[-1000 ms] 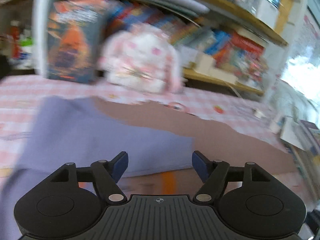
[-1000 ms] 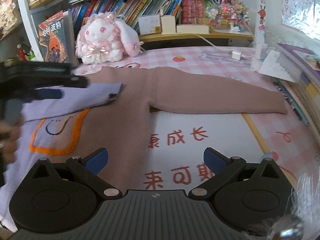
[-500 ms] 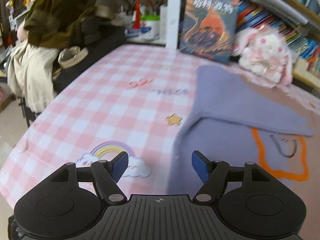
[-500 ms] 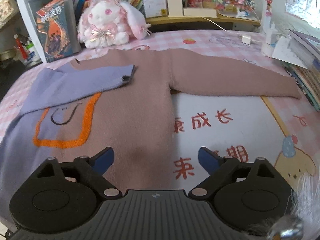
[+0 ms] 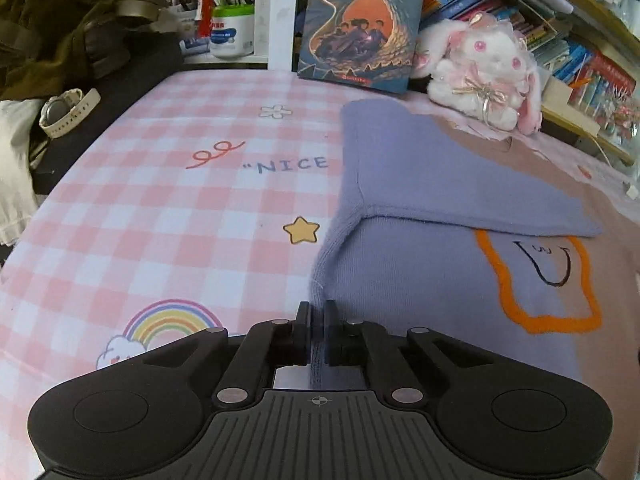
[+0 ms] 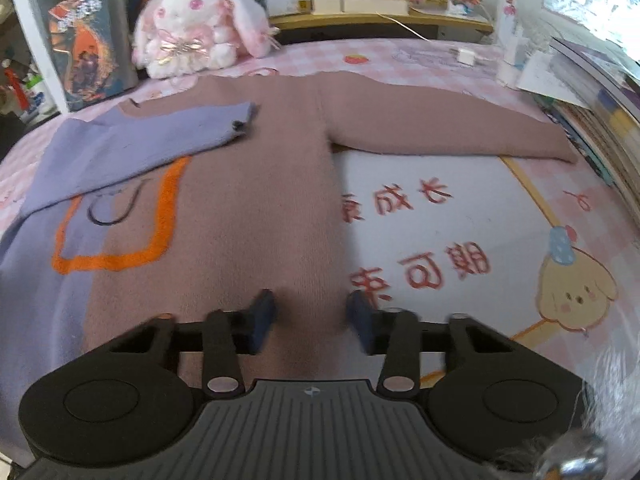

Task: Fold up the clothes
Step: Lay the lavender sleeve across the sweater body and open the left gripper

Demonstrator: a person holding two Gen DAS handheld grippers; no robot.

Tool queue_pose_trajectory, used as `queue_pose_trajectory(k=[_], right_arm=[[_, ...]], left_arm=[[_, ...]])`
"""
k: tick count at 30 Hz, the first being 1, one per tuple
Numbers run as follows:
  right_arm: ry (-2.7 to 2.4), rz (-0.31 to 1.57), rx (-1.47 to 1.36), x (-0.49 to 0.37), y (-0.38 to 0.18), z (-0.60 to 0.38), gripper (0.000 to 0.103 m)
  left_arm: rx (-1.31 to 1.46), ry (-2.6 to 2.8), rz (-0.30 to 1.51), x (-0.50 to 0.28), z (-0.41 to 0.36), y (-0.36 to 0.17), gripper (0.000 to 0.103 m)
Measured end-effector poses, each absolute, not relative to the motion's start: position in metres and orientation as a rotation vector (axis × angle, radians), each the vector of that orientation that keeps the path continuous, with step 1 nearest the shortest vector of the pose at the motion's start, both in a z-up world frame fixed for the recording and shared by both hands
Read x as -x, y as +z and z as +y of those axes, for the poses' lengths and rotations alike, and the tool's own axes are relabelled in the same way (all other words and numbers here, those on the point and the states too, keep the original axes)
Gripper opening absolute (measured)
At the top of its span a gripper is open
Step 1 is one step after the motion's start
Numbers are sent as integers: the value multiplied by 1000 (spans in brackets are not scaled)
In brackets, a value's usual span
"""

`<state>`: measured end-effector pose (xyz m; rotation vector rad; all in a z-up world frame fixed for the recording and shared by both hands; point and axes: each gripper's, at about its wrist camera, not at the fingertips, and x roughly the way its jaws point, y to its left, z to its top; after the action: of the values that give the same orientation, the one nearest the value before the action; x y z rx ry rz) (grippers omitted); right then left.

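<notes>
Sweater (image 6: 248, 216) lies flat on the counter (image 5: 152, 208), front up, over a pink checked cloth. Half mauve-brown, half lavender, with an orange outline patch (image 6: 120, 236) on the chest. Lavender sleeve (image 5: 452, 184) folded across the chest, cuff near the middle of the body. Brown sleeve (image 6: 448, 124) stretched straight out to the side, flat on the cloth.

Left gripper (image 5: 317, 320): jaws pressed together, pinching the lavender side edge of the sweater low on the body; the fabric ridge runs up between them.

Right gripper (image 6: 310, 316): jaws spread, low over the brown side edge near the hem, one finger over the knit, the other at its edge by the printed mat (image 6: 440, 240). Contact with fabric not discernible.

Plush rabbit (image 6: 196, 28) and an upright book (image 5: 360, 20) stand at the far edge beyond the collar.
</notes>
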<state>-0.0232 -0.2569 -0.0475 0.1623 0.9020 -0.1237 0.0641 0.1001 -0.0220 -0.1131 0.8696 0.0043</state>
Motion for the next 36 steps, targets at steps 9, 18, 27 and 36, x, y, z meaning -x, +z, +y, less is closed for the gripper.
queue_pose_trajectory(k=[9, 18, 27, 36], right_arm=[[-36, 868, -98, -7, -47, -233, 10], [-18, 843, -53, -26, -50, -222, 10], [-58, 843, -82, -23, -48, -221, 18], [-94, 784, -134, 14, -24, -211, 45]], left_arm=[[190, 48, 845, -76, 126, -18, 4], [205, 59, 847, -82, 136, -22, 4], [188, 59, 855, -76, 136, -18, 10], [159, 83, 819, -37, 132, -2, 34]])
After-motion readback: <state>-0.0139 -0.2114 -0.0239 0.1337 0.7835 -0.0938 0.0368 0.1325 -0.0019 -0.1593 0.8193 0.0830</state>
